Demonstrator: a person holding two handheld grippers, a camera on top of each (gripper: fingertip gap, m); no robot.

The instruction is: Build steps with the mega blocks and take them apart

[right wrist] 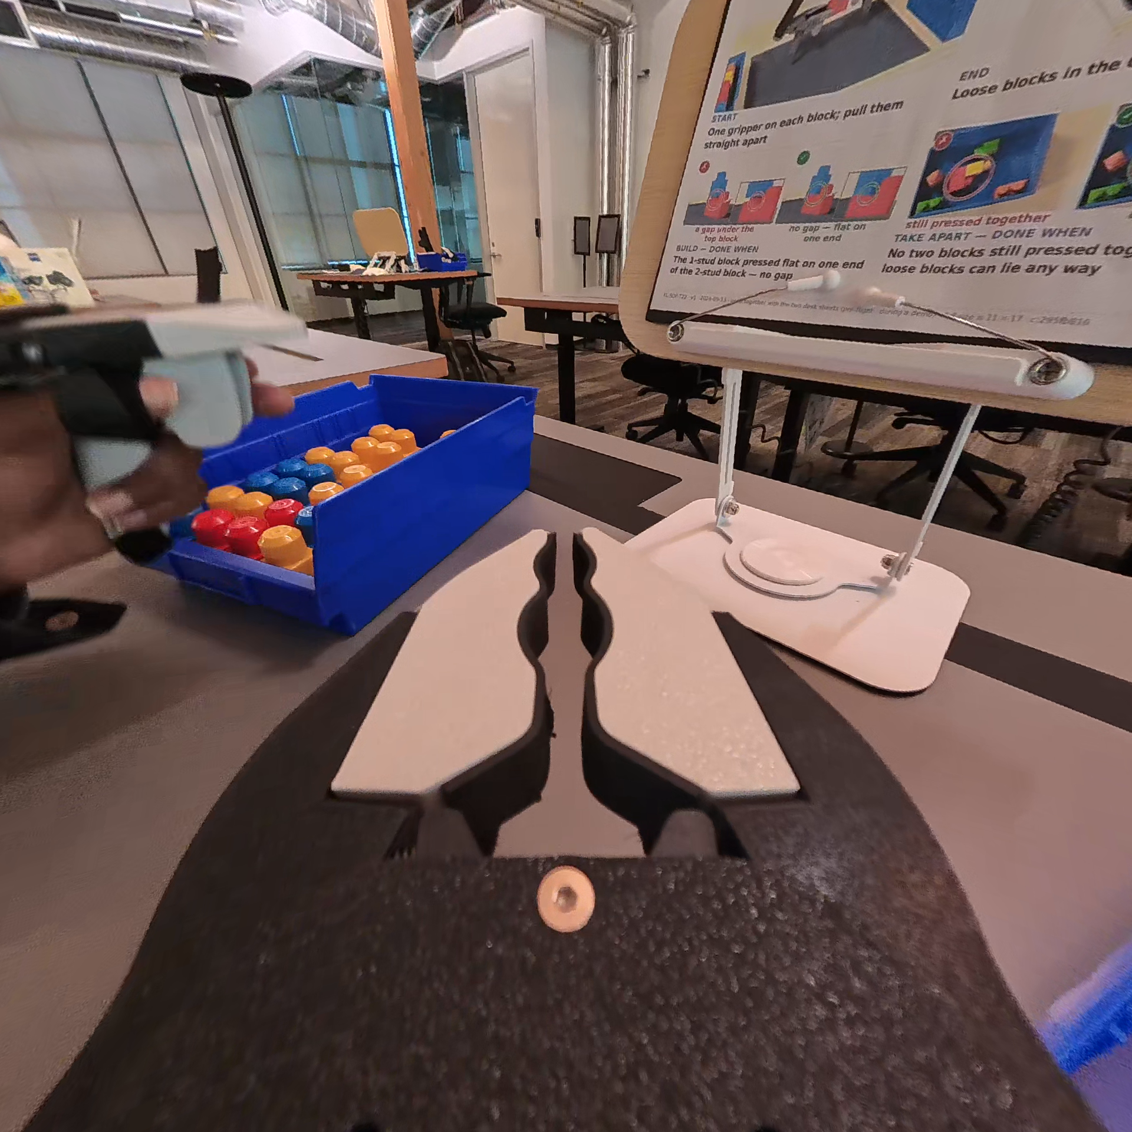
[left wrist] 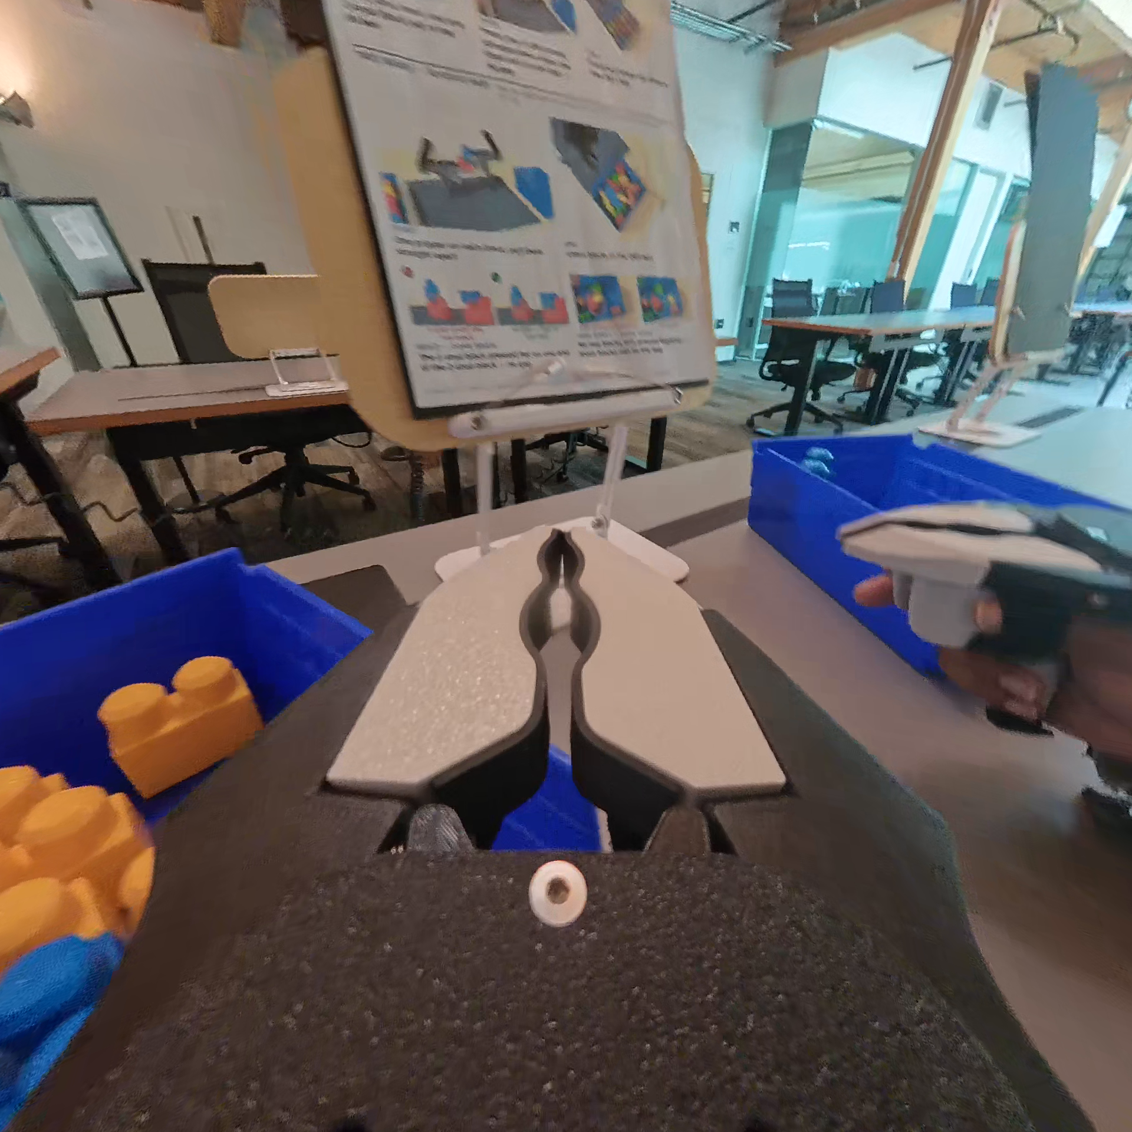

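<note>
2 tools are in our hands above the grey counter (right wrist: pixel 122 704), and neither one grips anything. Our left tool (left wrist: pixel 558 539) has its fingers pressed together at the tips, with only wavy slits left between them farther back. Our right tool (right wrist: pixel 563 539) has its fingers drawn near each other with a thin gap running between them, holding nothing.

Most of the mega blocks (right wrist: pixel 294 490) sit in the blue bin (right wrist: pixel 416 539) on the left, a mix of orange, blue and red pieces with studs facing up. In the left wrist view, that bin lies just below and left of our left tool, with an orange 2-stud block (left wrist: pixel 181 720) lying tilted inside it. A second blue bin (left wrist: pixel 815 508) stands on the right side of the counter, and a blue piece (left wrist: pixel 818 460) peeks over its far wall.

Between the 2 bins, at the far edge, a white stand (right wrist: pixel 796 588) holds up an instruction sheet (left wrist: pixel 520 202).
</note>
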